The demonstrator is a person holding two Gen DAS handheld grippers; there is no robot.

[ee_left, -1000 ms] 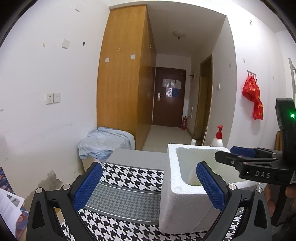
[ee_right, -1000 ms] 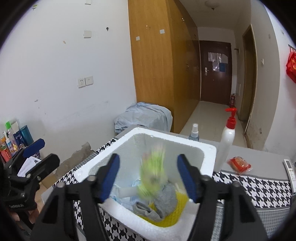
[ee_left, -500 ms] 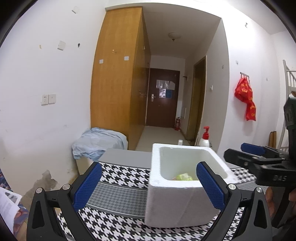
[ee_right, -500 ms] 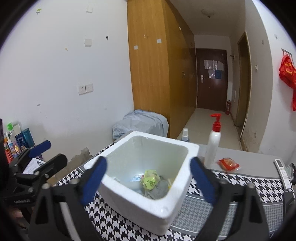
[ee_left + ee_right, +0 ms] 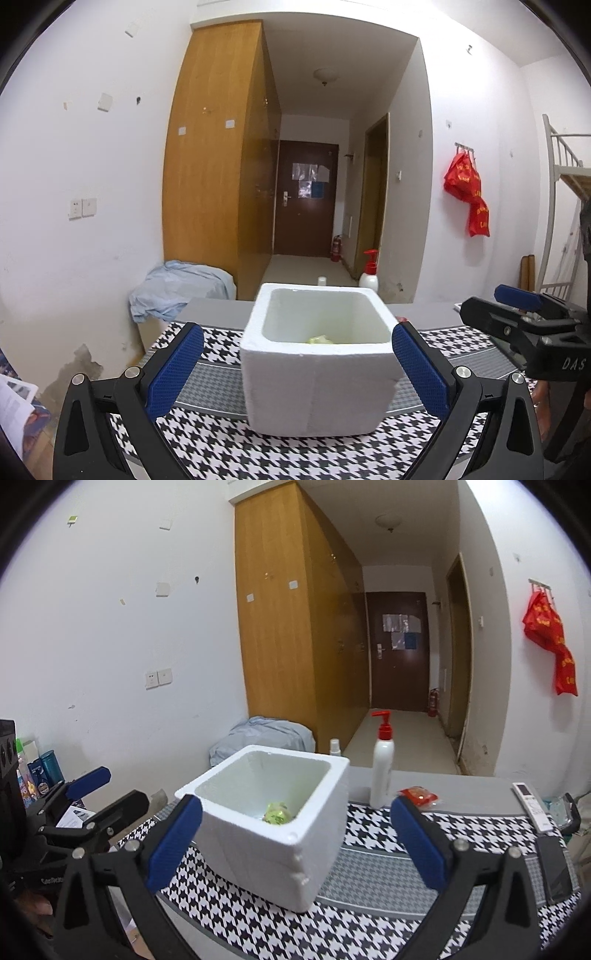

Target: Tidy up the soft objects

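A white foam box [image 5: 314, 373] stands on the houndstooth tablecloth [image 5: 258, 458]; it also shows in the right wrist view [image 5: 273, 834]. A yellow-green soft object [image 5: 277, 812] lies inside it, and only its top shows in the left wrist view [image 5: 320, 339]. My left gripper [image 5: 297, 369] is open and empty, pulled back in front of the box. My right gripper [image 5: 295, 843] is open and empty, above and in front of the box. Each gripper shows in the other's view, the right [image 5: 524, 317] and the left [image 5: 92, 805].
A white pump bottle with a red top [image 5: 382, 768], a small spray bottle [image 5: 335, 746] and a red packet [image 5: 419, 795] stand behind the box. A white remote [image 5: 532, 806] lies at the table's right. Bottles [image 5: 37, 771] stand by the left wall.
The yellow-green object dropped from between the right fingers into the box. Both grippers drew back from the box, and the right one opened wider.
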